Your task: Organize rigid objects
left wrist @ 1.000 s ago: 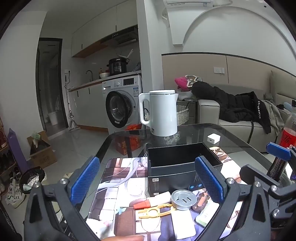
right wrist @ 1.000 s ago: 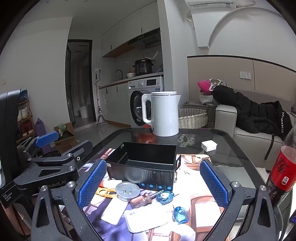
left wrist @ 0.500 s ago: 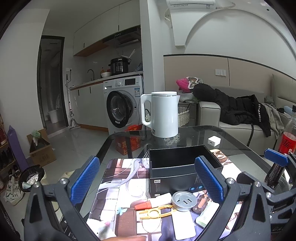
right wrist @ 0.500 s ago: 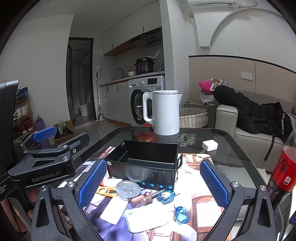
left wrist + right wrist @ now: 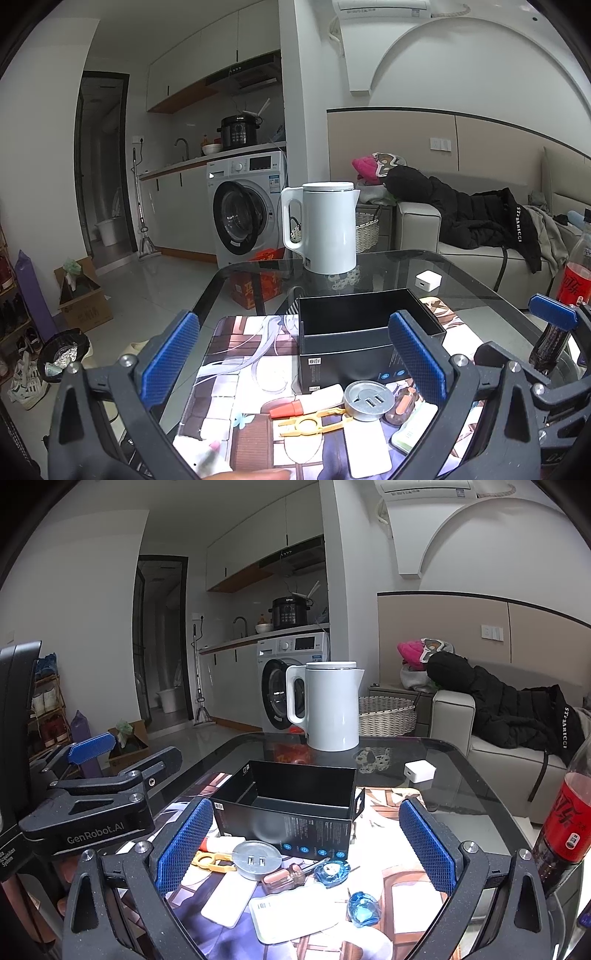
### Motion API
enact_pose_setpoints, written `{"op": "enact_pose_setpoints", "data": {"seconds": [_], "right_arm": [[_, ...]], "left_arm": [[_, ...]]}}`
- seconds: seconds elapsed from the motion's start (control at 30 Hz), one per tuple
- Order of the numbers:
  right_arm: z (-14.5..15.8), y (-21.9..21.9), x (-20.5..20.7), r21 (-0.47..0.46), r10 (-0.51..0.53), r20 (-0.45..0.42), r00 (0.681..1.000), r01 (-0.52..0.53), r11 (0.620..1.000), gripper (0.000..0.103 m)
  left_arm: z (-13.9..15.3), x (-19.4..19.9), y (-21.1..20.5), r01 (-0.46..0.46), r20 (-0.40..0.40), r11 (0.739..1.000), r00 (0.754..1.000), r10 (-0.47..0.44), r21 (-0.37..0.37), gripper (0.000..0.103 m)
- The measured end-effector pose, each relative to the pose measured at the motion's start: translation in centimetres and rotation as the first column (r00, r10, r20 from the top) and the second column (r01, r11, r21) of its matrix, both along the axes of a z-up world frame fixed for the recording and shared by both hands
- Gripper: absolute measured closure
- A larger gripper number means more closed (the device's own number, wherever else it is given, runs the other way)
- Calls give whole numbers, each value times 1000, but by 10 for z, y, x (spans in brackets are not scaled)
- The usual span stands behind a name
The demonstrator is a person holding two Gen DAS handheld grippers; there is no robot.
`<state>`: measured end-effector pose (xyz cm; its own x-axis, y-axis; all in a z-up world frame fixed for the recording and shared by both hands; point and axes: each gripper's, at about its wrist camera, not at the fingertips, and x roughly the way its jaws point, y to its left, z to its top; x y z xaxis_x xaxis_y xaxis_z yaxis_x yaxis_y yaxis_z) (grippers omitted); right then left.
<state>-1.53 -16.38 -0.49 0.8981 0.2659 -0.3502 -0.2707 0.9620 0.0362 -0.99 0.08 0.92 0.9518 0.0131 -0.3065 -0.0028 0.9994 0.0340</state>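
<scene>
Both the left gripper [image 5: 295, 354] and the right gripper [image 5: 304, 843] are held wide apart and empty above the small items [image 5: 291, 871], which are scattered just before the black box [image 5: 291, 805]. The box is seen empty, so sorting appears unstarted. Beyond it, open glass is left up to the kettle [image 5: 327, 705].
</scene>
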Motion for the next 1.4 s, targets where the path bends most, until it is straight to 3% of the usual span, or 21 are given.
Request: {"op": "enact_pose_setpoints", "data": {"seconds": [1.2,1.4], "right_arm": [[-2,5,0,-5,17,3,1000,-17,1000,1],[-2,5,0,-5,17,6,1000,-17,1000,1]], "left_arm": [[4,-2,2,-2,11,1000,1000,2,-2,0],[6,0,5,8,-9,999,1000,-9,-46,0]]}}
